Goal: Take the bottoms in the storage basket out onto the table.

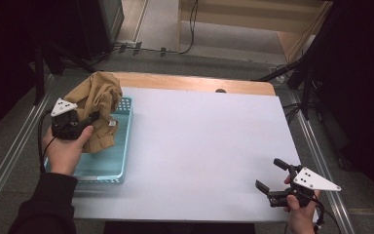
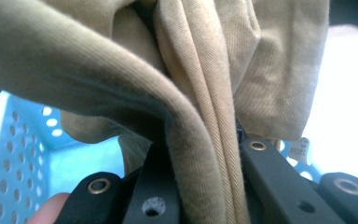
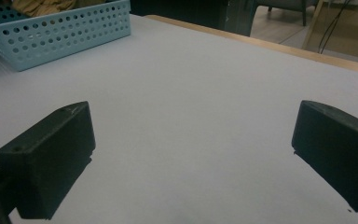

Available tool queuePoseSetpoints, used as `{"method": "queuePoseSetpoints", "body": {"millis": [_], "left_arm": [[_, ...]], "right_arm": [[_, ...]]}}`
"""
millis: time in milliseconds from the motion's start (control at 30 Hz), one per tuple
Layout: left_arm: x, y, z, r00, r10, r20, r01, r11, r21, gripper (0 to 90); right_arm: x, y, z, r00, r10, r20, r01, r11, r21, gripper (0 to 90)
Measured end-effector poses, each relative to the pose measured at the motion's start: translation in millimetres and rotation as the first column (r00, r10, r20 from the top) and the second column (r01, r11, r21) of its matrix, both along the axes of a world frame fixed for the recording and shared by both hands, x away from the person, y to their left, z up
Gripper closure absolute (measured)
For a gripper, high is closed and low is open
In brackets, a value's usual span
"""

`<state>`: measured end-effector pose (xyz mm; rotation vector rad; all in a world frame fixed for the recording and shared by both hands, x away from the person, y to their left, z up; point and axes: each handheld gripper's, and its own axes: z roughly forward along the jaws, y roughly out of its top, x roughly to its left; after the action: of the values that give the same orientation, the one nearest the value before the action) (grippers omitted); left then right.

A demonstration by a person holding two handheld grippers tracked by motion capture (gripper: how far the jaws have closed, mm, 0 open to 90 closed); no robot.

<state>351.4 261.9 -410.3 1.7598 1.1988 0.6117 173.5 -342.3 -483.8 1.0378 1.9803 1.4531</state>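
A tan garment (image 1: 99,100) hangs bunched over the light blue perforated basket (image 1: 124,161) at the table's left. My left gripper (image 1: 93,118) is shut on a fold of it, lifting it above the basket. In the left gripper view the tan cloth (image 2: 205,107) runs down between the black jaws and the basket wall (image 2: 9,158) shows behind. A small label (image 2: 301,148) hangs at the cloth's edge. Near the front right corner my right gripper (image 1: 272,176) rests low over the white tabletop, open, its jaws wide apart with nothing between them.
The white table surface (image 1: 204,141) has a wooden strip (image 1: 195,82) along its far edge. The basket (image 3: 60,32) stands far left in the right gripper view. Dark stands and cables lie on the floor beyond the table.
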Motion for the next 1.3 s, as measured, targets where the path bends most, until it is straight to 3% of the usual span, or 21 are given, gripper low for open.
{"method": "queuePoseSetpoints", "body": {"millis": [167,400,667,1300], "left_arm": [[-2.3,0.0,6.2,0.9995,0.006,0.03,-0.005,0.9984,-0.056,83.2],[-6.7,-0.1,10.6,0.9964,0.015,0.084,-0.009,0.9977,-0.067,83.2],[-10.7,1.2,9.7,0.9902,0.036,0.134,-0.021,0.993,-0.116,83.1],[-15.4,-5.0,11.7,0.9874,0.02,0.157,0.002,0.9903,-0.139,83.0]], "right_arm": [[0.1,0.2,-0.3,1.0,-0.002,-0.002,0.002,1.0,-0.003,0.0],[0.9,0.1,-1.0,1.0,-0.005,0.0,0.005,1.0,-0.003,0.0],[0.9,-1.5,-1.2,0.9998,-0.021,-0.007,0.021,1.0,-0.003,0.0],[1.3,-3.1,-3.7,0.9996,-0.029,-0.005,0.029,0.999,0.012,0.0]]}}
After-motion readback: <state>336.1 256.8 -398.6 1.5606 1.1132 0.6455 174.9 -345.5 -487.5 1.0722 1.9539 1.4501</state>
